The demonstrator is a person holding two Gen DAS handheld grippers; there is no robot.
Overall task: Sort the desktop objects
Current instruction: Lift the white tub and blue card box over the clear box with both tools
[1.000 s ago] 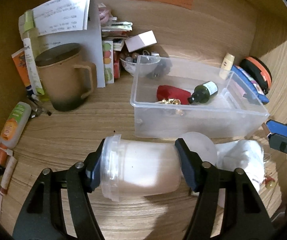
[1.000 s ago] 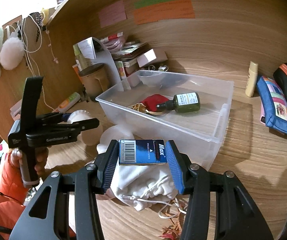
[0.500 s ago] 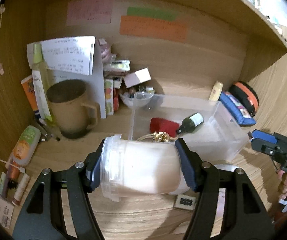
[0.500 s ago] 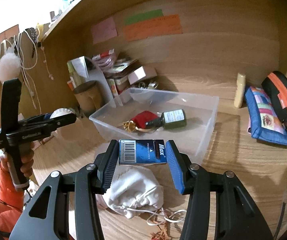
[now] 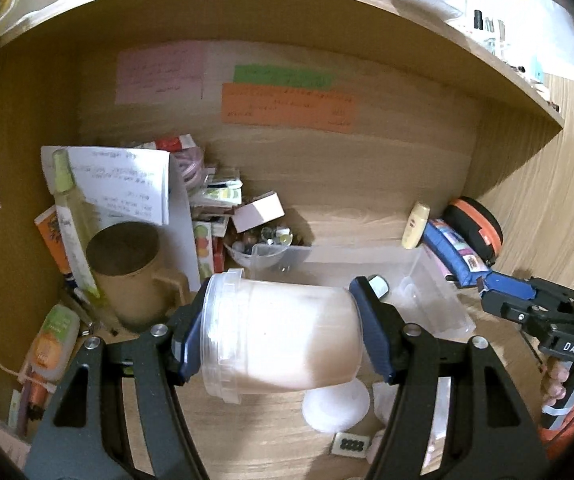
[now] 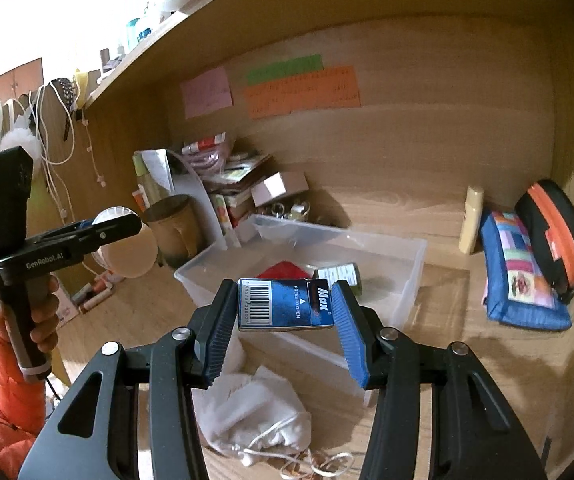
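Note:
My left gripper is shut on a clear plastic jar of whitish contents, held on its side, lid end to the left, above the desk. From the right wrist view the same left gripper hangs at the left with the jar in it. My right gripper is shut on a small blue staple box printed "Max", held just in front of the clear plastic bin. Inside the bin lie a red item and a dark green bottle. The jar hides most of the bin in the left wrist view.
A brown mug, papers and small boxes crowd the back left corner. A blue pouch, an orange-and-black case and a cream tube sit at the right. A white drawstring bag and a white lid lie on the desk.
Both grippers have risen with their loads, and both views have tilted upward, showing the back wall's notes and the shelf above. The bin has sunk lower in both views.

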